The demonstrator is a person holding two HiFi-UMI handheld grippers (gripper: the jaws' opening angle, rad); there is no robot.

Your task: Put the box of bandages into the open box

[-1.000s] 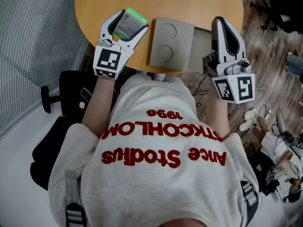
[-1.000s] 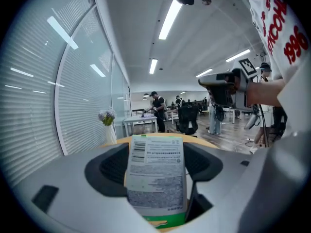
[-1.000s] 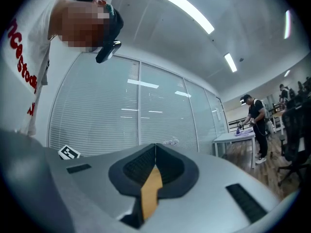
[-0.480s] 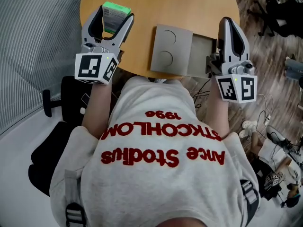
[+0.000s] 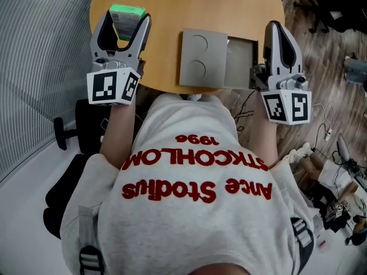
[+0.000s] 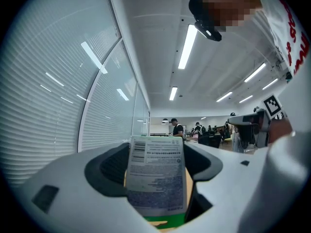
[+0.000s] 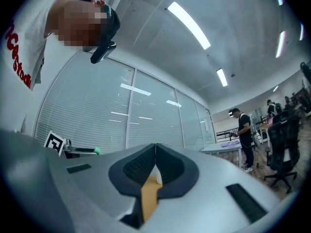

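The box of bandages, white with a green end, is clamped between the jaws of my left gripper above the table's left edge. In the left gripper view its printed white face stands upright between the pads, filling the gap of the left gripper. The open box is grey and lies at the table's near edge; its lid, with two round dents, is folded out to the left. My right gripper sits just right of the open box, jaws together and empty, as the right gripper view also shows.
The round wooden table carries only the grey box. A black chair stands at the lower left beside a wall of blinds. Cables and gear lie on the wood floor at right. People stand far off.
My left gripper carried the box of bandages leftward, away from the open box, and turned from slanted to pointing straight ahead. The right gripper barely moved.
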